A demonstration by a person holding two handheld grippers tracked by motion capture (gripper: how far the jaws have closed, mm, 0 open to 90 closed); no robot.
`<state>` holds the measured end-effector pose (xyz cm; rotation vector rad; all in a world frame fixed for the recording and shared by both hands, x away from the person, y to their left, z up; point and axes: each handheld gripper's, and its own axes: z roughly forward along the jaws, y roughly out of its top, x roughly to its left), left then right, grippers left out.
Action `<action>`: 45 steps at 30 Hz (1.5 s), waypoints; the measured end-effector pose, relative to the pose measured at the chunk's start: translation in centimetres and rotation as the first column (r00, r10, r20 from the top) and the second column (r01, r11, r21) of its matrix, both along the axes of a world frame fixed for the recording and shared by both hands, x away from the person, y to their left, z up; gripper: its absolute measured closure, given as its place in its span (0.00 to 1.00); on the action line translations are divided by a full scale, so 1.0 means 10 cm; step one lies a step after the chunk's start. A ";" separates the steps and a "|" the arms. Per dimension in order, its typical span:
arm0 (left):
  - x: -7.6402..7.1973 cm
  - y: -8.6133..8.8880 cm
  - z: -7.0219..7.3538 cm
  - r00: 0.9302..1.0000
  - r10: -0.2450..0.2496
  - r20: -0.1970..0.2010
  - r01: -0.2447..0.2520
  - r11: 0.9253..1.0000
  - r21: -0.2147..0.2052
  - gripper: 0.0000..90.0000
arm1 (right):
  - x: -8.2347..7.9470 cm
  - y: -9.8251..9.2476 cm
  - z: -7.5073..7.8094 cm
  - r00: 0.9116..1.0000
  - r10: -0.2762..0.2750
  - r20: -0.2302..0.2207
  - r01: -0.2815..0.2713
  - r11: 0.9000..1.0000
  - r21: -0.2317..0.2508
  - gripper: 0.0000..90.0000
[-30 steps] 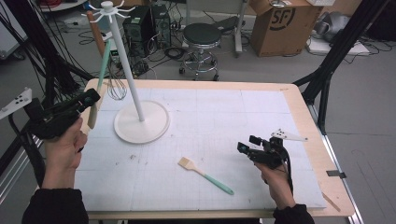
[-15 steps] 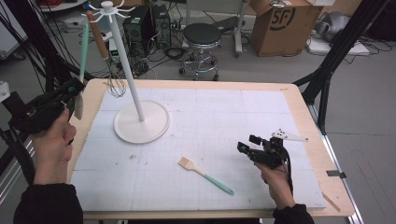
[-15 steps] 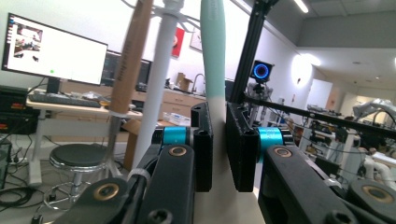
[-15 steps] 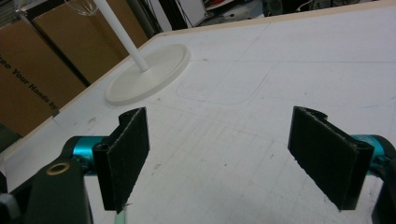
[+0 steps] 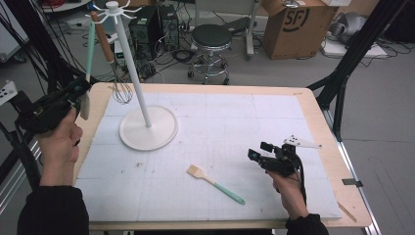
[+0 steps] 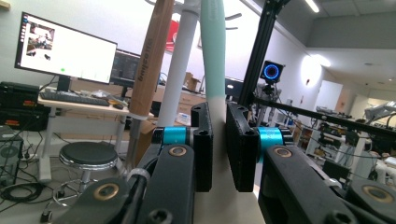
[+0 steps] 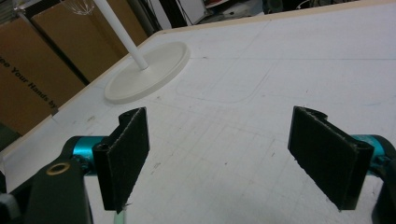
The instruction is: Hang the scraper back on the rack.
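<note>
Spatula [image 5: 215, 184] lies on white gridded mat [image 5: 244, 122]; stool [image 5: 210, 39] behind table.

On the table [image 5: 318, 122], the stand [image 5: 147, 128] sits toward the far left, with a whisk [image 5: 122, 88] hanging behind its pole. A brush [image 5: 215, 184] lies near the front, right of the stand and left of the right gripper [image 5: 257, 152]. The left gripper [image 5: 83, 88], off the table's left edge, grips a spatula [image 5: 89, 54] that reaches up beside the whisk's handle.
</note>
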<state>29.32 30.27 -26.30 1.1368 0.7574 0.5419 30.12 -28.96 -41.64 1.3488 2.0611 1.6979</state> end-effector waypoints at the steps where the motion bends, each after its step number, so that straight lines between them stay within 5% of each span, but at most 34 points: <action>1: 0.01 0.00 0.00 1.000 -0.002 0.004 0.002 1.000 0.001 0.91 | 0.00 0.00 0.00 1.000 -0.002 0.001 0.002 1.000 -0.001 0.22; 21: 0.14 -0.04 0.07 0.999 0.006 -0.036 -0.005 1.000 0.025 0.90 | 0.00 0.00 -0.01 1.000 0.000 0.005 0.000 1.000 -0.001 0.22; 45: 0.29 -0.15 -0.01 0.996 0.025 -0.080 -0.022 0.999 0.041 0.90 | 0.01 -0.01 -0.01 1.000 -0.005 0.007 0.005 1.000 0.000 0.22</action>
